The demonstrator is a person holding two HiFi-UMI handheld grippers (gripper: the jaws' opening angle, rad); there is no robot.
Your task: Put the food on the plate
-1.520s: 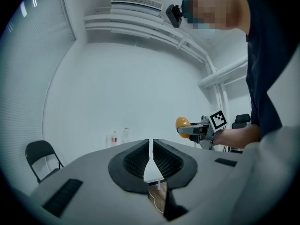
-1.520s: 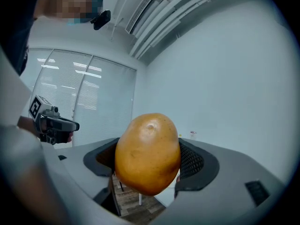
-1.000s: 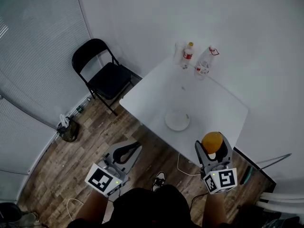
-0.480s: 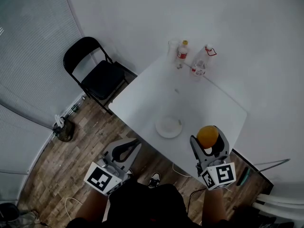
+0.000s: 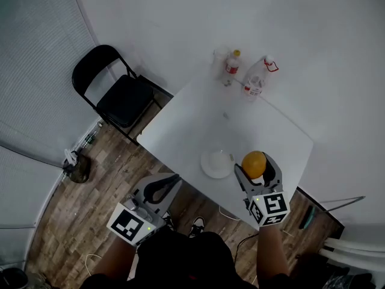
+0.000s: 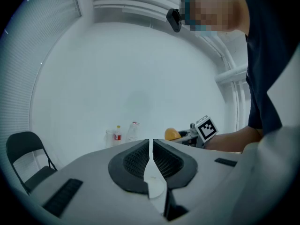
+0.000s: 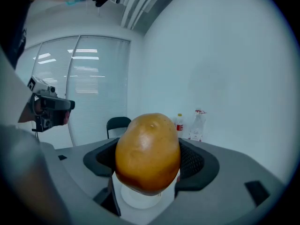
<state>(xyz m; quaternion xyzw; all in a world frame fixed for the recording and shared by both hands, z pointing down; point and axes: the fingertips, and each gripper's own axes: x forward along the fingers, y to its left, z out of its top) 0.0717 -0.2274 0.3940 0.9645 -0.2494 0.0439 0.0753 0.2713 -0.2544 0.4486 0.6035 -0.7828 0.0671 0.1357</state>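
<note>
A yellow-brown potato (image 5: 254, 163) is clamped in my right gripper (image 5: 254, 167), which hangs above the white table (image 5: 271, 131) just right of the plate. The small white plate (image 5: 215, 164) sits near the table's front edge with nothing on it. In the right gripper view the potato (image 7: 147, 153) fills the space between the dark pads. My left gripper (image 5: 162, 188) is shut on nothing, low and to the left, off the table over the wooden floor; its jaws (image 6: 151, 149) meet in its own view, where the potato (image 6: 171, 134) shows at right.
Two bottles (image 5: 232, 65) (image 5: 258, 79) and a clear cup (image 5: 220, 59) stand at the table's far corner by the white wall. A black folding chair (image 5: 115, 93) stands left of the table. A dark bag (image 5: 75, 167) lies on the floor.
My right gripper has carried the potato forward and left, from the table's near right corner to just beside the plate. The left gripper has hardly moved.
</note>
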